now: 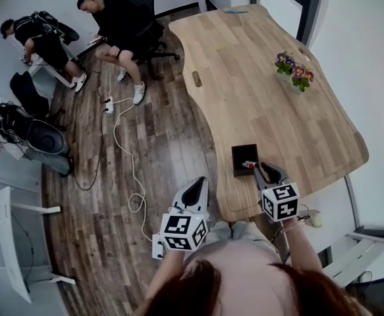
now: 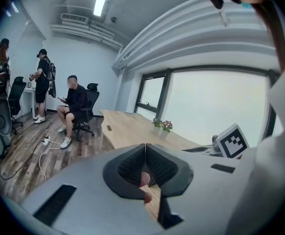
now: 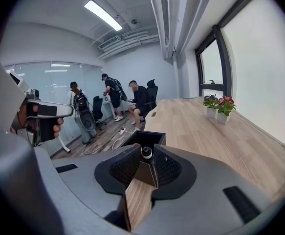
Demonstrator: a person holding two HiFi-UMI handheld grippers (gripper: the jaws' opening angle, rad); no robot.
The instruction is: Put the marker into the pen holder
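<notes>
Right gripper (image 1: 265, 169) (image 3: 146, 151): jaws clamped on marker (image 1: 248, 165) (image 3: 145, 153), seen end-on between pads in right gripper view. Marker's far end sits at near-right rim of black pen holder (image 1: 236, 160) (image 3: 158, 138); can't tell if tip is inside. Holder stands on wooden table (image 1: 271, 104), near edge, just beyond jaws. Left gripper (image 1: 200, 182) (image 2: 145, 149): jaw tips together, nothing held, off table's left side above floor. Flower pots (image 1: 294, 73) on far right of table, well apart from holder.
</notes>
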